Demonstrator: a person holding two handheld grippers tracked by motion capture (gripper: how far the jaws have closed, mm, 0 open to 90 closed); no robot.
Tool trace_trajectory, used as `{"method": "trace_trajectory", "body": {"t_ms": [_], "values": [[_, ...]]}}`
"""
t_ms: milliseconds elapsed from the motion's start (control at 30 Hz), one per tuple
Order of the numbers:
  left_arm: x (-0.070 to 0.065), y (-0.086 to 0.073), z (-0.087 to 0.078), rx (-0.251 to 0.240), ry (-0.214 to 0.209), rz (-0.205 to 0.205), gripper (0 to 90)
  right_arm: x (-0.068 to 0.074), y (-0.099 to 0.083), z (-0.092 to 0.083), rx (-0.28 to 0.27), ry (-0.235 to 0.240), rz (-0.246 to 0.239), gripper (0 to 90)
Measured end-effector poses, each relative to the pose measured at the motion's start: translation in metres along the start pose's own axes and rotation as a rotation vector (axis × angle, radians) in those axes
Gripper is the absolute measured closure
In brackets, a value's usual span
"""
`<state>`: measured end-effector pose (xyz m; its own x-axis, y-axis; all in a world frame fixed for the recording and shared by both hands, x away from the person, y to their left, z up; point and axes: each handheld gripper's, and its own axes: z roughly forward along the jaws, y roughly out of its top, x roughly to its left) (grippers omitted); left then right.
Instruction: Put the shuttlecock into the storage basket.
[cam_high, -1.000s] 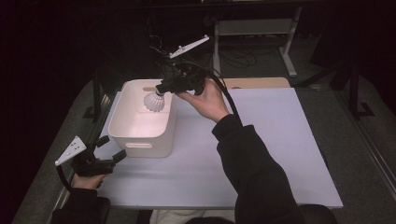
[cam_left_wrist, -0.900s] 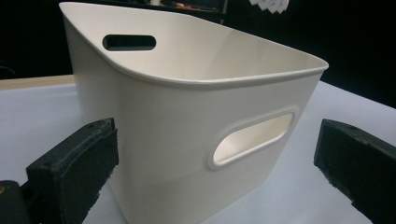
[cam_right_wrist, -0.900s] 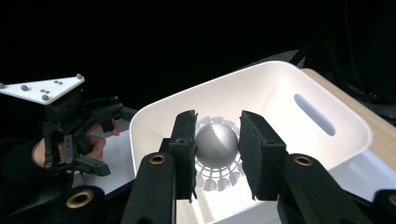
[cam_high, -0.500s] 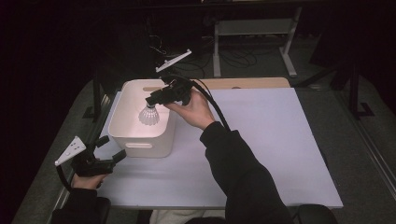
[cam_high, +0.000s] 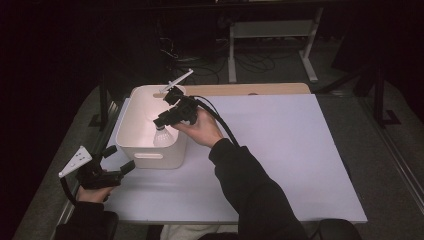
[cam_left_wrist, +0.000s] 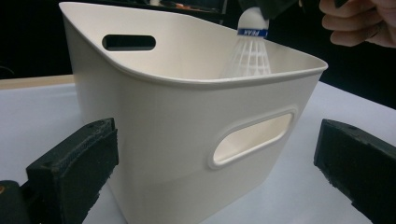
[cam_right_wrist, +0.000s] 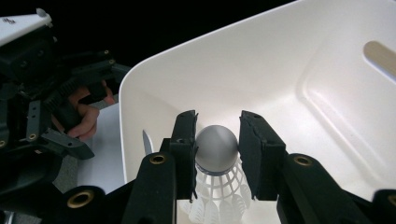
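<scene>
Right gripper (cam_right_wrist: 217, 149) pinches our shuttlecock (cam_right_wrist: 215, 150) by its cork, skirt hanging below into the bin (cam_high: 131, 145); left gripper (cam_left_wrist: 219, 177), open, frames its wall.

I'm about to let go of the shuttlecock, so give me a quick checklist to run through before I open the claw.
1. Right claw grips the shuttlecock by its cork: ok.
2. Shuttlecock is over the white bin, inside its rim: ok.
3. Feather skirt points down into the bin: ok.
4. Bin floor under it is free of other things: cannot tell, the skirt hides part of it.
5. Left claw is open and apart from the bin's near wall: ok.
6. Bin stands flat on the white table: ok.
</scene>
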<state>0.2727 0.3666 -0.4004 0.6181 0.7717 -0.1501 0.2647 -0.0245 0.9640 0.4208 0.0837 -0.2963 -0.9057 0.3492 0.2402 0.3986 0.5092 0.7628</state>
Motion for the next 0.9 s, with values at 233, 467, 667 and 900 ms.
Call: {"method": "trace_trajectory", "body": {"t_ms": [233, 467, 667, 900], "values": [[0.000, 0.000, 0.000, 0.000, -0.001, 0.000, 0.0, 0.001, -0.004, 0.011, 0.027, -0.003, -0.009, 66.9], [0.000, 0.000, 0.000, 0.000, -0.002, 0.000, 0.0, 0.006, -0.005, 0.016, 0.050, -0.005, -0.045, 54.8], [0.000, 0.000, 0.000, 0.000, -0.002, 0.000, 0.0, 0.008, -0.005, 0.013, 0.064, -0.039, -0.054, 32.3], [0.000, 0.000, 0.000, 0.000, -0.003, 0.000, 0.0, 0.011, -0.004, 0.005, 0.050, -0.076, -0.084, 13.4]]}}
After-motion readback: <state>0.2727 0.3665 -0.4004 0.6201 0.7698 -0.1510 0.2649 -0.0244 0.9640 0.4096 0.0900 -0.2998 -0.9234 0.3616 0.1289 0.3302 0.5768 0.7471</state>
